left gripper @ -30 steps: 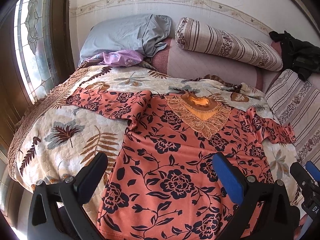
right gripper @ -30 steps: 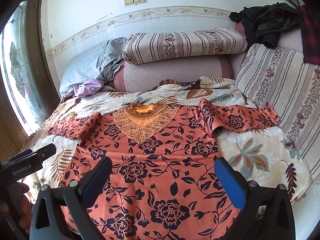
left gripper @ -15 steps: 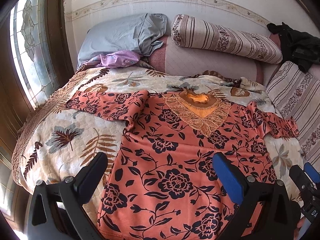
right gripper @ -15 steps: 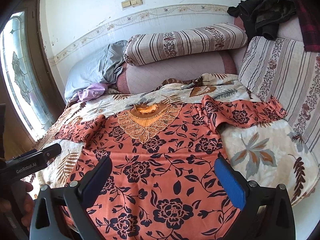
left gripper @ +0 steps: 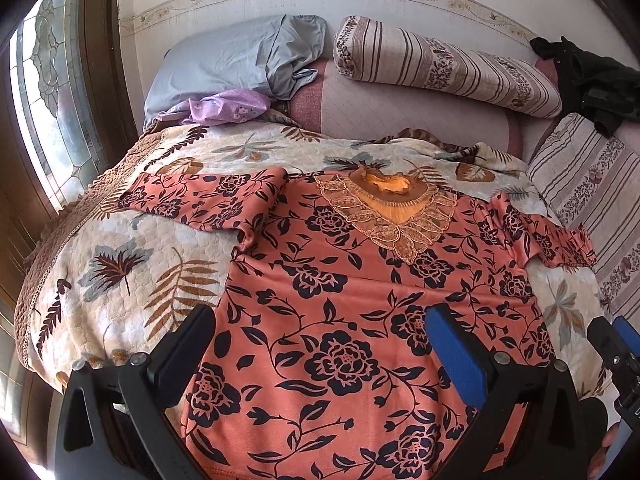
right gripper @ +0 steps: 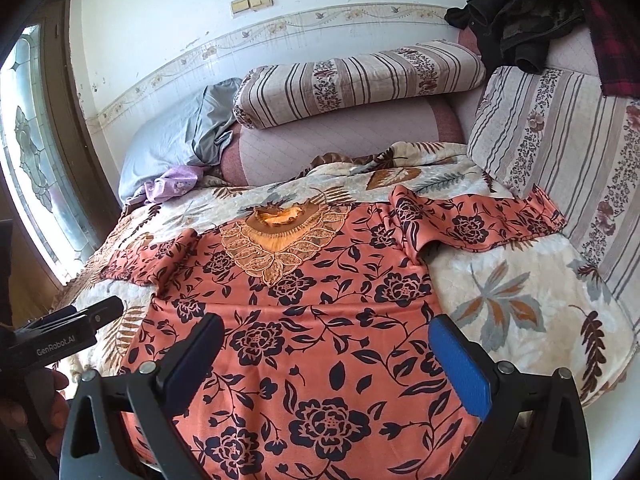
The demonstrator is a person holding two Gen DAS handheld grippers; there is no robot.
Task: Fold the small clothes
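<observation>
1. Leaf-print quilt on the bed is the biggest thing in view, with the striped bolster, the grey pillow and a dark heap of clothes up at the head end.
2. Orange floral top is lying flat on that quilt, front up, lace collar toward the pillows. One sleeve runs out toward the window side, the other sleeve toward the striped cushion. No fold in it yet as far as we can see.
3. Compared with a second ago we've pulled both cameras back and up a bit: more wall and more of the quilt edge show now, and the top itself hasn't shifted. We read that as lining up before the first fold, not a fold in progress.
4. Left tongs are spread wide over the hem end, holding nothing.
5. Right tongs are the same, wide apart and empty, hanging over the lower body of the top.
</observation>
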